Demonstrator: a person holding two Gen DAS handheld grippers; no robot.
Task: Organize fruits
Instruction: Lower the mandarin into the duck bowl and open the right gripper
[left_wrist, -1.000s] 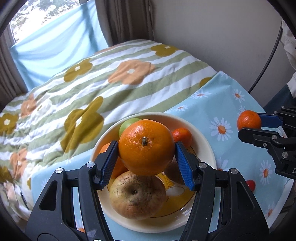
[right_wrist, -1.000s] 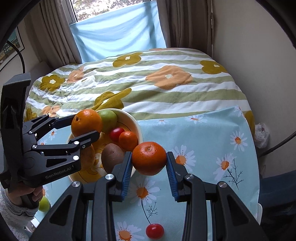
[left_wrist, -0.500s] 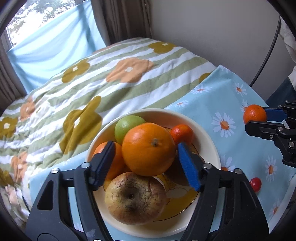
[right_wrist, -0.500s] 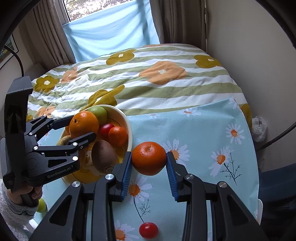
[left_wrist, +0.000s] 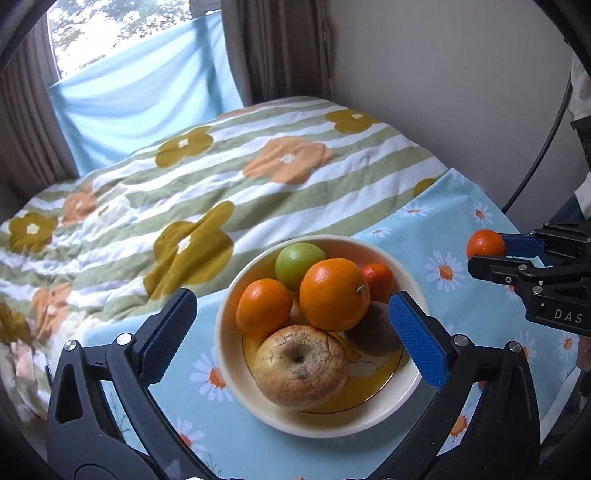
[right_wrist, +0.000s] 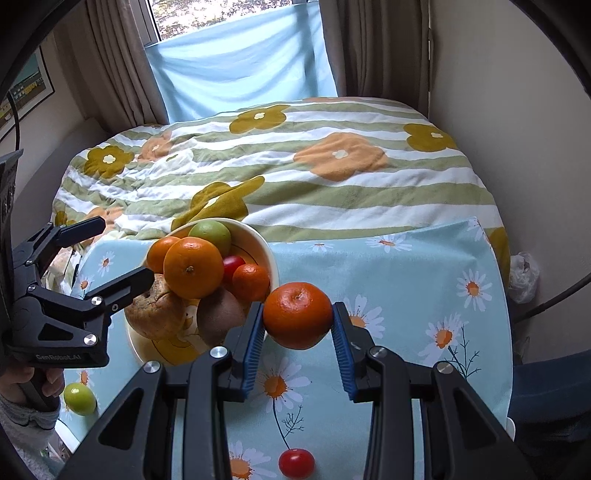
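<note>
Right gripper clamping tangerine, stem end up, left gripper spread wide at bowl

right tongs gripping tangerine, fruit bowl just left

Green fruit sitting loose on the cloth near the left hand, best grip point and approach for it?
Take the small green fruit across its widest middle, coming straight down from above. It is round and smooth, so a grip off its middle would probably squeeze it out. It lies on the daisy tablecloth apart from the bowl. The left gripper is open and nearest.
</note>
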